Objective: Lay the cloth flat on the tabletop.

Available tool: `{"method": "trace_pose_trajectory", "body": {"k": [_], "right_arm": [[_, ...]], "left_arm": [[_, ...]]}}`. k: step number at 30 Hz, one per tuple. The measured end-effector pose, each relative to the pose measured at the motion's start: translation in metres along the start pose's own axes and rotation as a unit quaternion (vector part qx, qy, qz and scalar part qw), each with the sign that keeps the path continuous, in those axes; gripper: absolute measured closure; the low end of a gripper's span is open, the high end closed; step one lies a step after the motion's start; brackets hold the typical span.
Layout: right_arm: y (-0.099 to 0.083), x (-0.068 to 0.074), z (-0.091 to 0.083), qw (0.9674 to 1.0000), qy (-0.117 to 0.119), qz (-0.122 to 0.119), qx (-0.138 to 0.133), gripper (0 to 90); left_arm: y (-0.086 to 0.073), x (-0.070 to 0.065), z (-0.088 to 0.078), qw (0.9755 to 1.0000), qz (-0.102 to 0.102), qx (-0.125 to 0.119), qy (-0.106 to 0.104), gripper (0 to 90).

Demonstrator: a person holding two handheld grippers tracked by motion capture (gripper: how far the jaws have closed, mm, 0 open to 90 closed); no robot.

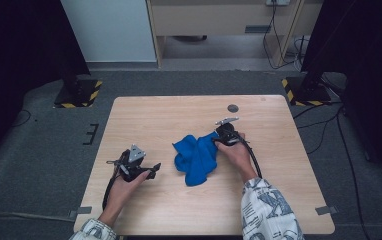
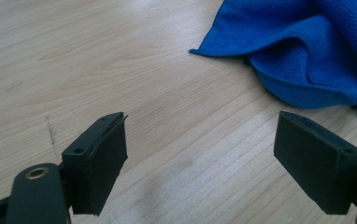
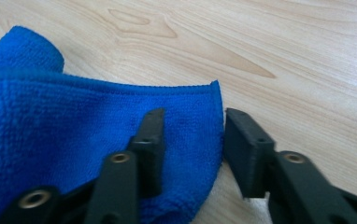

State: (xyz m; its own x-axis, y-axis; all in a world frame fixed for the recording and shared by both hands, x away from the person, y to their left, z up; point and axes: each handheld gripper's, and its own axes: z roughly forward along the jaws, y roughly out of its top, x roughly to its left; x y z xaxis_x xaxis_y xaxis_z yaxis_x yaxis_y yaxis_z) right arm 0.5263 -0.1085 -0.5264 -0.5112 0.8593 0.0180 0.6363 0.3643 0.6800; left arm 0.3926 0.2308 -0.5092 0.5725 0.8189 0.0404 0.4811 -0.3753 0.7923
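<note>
A crumpled blue cloth (image 1: pixel 196 157) lies near the middle of the wooden surface (image 1: pixel 144 117), and the step in hand looks like taking hold of one of its corners. The right hand-held gripper (image 1: pixel 218 140) sits at the cloth's upper right edge in the high view; in the right gripper view its jaws stand partly closed astride the hemmed corner of the cloth (image 3: pixel 186 112), one jaw lying on top of the fabric and the other on the bare wood just beside the edge, so the fabric is between them but not yet pinched. The left hand-held gripper (image 1: pixel 154 170) rests in the lower left of the high view, apart from the cloth; in the left gripper view its jaws stand wide open with nothing between them, and the cloth (image 2: pixel 307 51) fills the upper right corner ahead. The next move probably calls for the right jaws to close firmly on the corner, and for the left gripper to reach another edge so the cloth can be spread or folded.
</note>
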Motion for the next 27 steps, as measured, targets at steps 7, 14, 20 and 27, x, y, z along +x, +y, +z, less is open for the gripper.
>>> {"method": "trace_pose_trajectory", "body": {"k": [7, 14, 20, 27], "right_arm": [[-0.008, -0.002, -0.011, 0.9999, 0.008, -0.005, 0.01, 83.2], [-0.027, -0.005, -0.027, 1.0, 0.007, 0.002, 0.002, 86.2], [-0.043, -0.005, -0.041, 1.0, 0.007, 0.0, -0.001, 86.8], [-0.053, -0.004, -0.05, 0.9999, 0.012, -0.003, -0.009, 86.8]], "left_arm": [[0.0, 0.0, 0.002, 1.0, -0.001, 0.005, -0.003, 18.3], [0.001, -0.005, 0.003, 0.9999, 0.002, 0.002, -0.015, 24.2], [0.004, -0.014, 0.003, 0.9996, 0.008, -0.004, -0.026, 31.0], [0.006, -0.026, 0.007, 0.9987, 0.012, -0.001, -0.05, 35.2]]}}
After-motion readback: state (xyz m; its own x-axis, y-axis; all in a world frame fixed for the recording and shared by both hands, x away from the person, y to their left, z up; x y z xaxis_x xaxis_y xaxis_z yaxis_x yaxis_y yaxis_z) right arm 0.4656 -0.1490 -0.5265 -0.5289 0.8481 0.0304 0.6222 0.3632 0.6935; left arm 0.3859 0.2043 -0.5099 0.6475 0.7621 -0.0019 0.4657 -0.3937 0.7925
